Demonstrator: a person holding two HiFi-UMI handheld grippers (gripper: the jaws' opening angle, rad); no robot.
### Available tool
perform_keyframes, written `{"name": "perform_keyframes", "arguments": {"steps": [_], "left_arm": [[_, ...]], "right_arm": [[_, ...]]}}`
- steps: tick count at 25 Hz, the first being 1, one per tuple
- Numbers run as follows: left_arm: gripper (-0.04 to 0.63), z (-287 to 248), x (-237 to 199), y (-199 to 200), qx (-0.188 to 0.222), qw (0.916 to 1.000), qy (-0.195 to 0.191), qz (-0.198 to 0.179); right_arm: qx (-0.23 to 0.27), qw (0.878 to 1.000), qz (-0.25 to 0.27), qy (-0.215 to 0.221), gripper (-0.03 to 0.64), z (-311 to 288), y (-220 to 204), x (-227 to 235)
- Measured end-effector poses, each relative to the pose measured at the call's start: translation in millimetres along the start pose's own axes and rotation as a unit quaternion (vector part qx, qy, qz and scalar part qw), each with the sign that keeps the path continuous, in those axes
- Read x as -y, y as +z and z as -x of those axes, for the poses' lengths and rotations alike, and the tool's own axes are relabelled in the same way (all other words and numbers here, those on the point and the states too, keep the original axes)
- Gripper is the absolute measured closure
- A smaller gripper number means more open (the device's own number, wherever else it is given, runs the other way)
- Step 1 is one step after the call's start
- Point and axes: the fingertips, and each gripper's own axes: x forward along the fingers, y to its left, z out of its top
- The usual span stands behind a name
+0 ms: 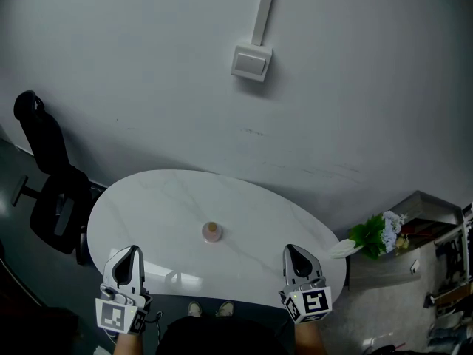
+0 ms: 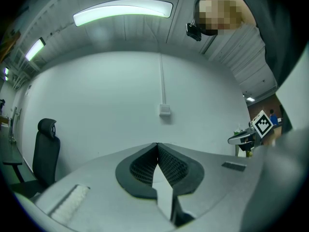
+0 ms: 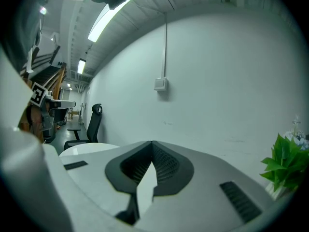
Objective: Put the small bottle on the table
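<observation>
A small pink bottle (image 1: 212,232) with a tan cap stands upright near the middle of the white oval table (image 1: 155,205). My left gripper (image 1: 130,252) hovers over the table's near left edge, its jaws shut with nothing between them. My right gripper (image 1: 293,251) is held over the near right edge, likewise shut and empty. Both sit well short of the bottle, one on each side. In the left gripper view the tips (image 2: 157,144) meet against the wall; in the right gripper view the tips (image 3: 152,142) meet too. Neither gripper view shows the bottle.
A black office chair (image 1: 46,176) stands left of the table. A grey cabinet (image 1: 403,242) with a green plant and white flowers (image 1: 375,234) is at the right. A switch box (image 1: 251,62) hangs on the wall behind. Shoes (image 1: 207,310) show below the near edge.
</observation>
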Motion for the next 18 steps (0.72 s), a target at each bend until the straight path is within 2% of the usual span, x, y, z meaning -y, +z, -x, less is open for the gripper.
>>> {"name": "perform_keyframes", "arguments": {"steps": [6, 11, 14, 18], "left_arm": [[0.591, 3, -2, -4, -0.003, 1.0, 0.005, 0.001], [0.589, 6, -4, -12, -0.005, 0.9999, 0.003, -0.015], [0.59, -1, 3, -1, 0.012, 0.9999, -0.003, 0.003], [0.591, -2, 4, -7, 0.005, 1.0, -0.004, 0.003]], "right_arm": [[0.005, 1.0, 0.003, 0.001, 0.611, -1, 4, -2], [0.004, 1.0, 0.005, 0.002, 0.611, 0, 3, -2], [0.003, 1.0, 0.005, 0.001, 0.611, 1, 2, -1], [0.004, 1.0, 0.007, -0.002, 0.611, 2, 3, 1]]}}
